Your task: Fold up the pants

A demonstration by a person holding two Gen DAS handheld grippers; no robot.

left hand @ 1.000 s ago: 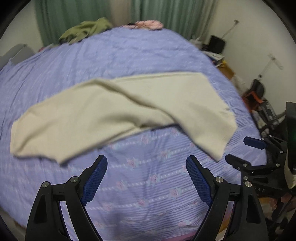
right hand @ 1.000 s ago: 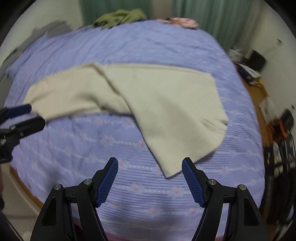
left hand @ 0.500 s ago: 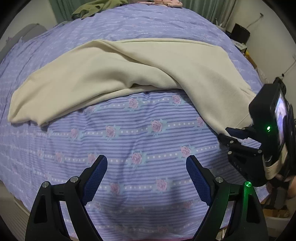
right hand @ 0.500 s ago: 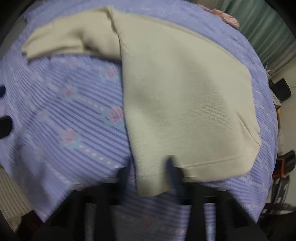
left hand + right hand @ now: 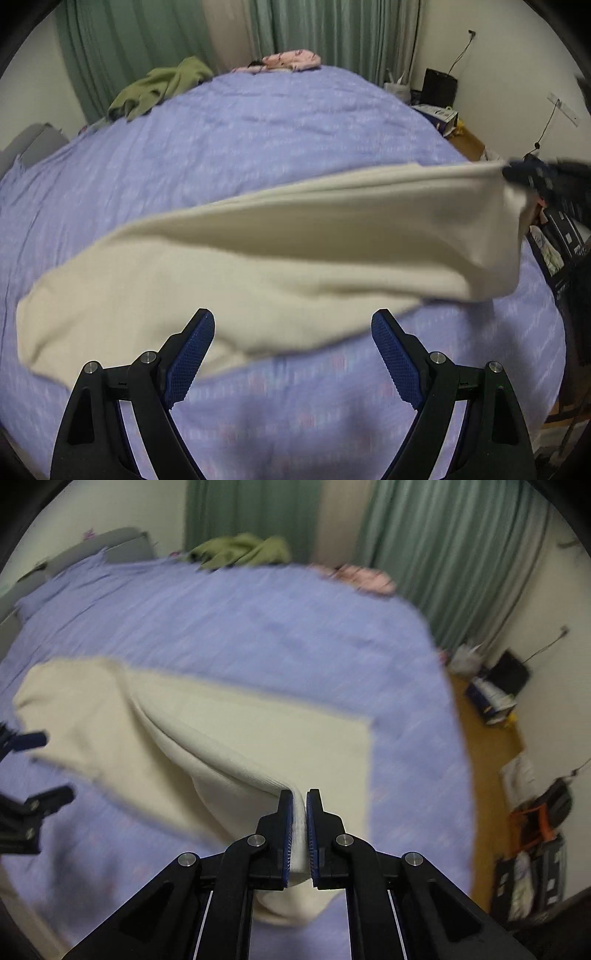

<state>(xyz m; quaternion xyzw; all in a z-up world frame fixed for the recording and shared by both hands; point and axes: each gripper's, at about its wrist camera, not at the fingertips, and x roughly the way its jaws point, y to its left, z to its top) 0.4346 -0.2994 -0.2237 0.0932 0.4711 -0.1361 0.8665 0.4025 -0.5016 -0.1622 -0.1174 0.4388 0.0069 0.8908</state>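
Cream pants [image 5: 280, 258] lie across a purple striped bed cover [image 5: 258, 140]. My right gripper [image 5: 299, 801] is shut on the waist end of the pants [image 5: 236, 738] and holds that corner lifted off the bed; it shows blurred at the right edge of the left wrist view [image 5: 532, 177]. My left gripper [image 5: 291, 332] is open and empty, just above the near edge of the pants' leg end. It appears at the left edge of the right wrist view [image 5: 33, 768].
A green garment [image 5: 162, 86] and a pink one [image 5: 291, 61] lie at the far end of the bed. Green curtains [image 5: 443, 546] hang behind. Boxes, bags and a black speaker [image 5: 511, 672] sit on the wooden floor right of the bed.
My right gripper closed on the waist corner of the pants and lifted it up. My left gripper stayed open and moved closer to the leg end.
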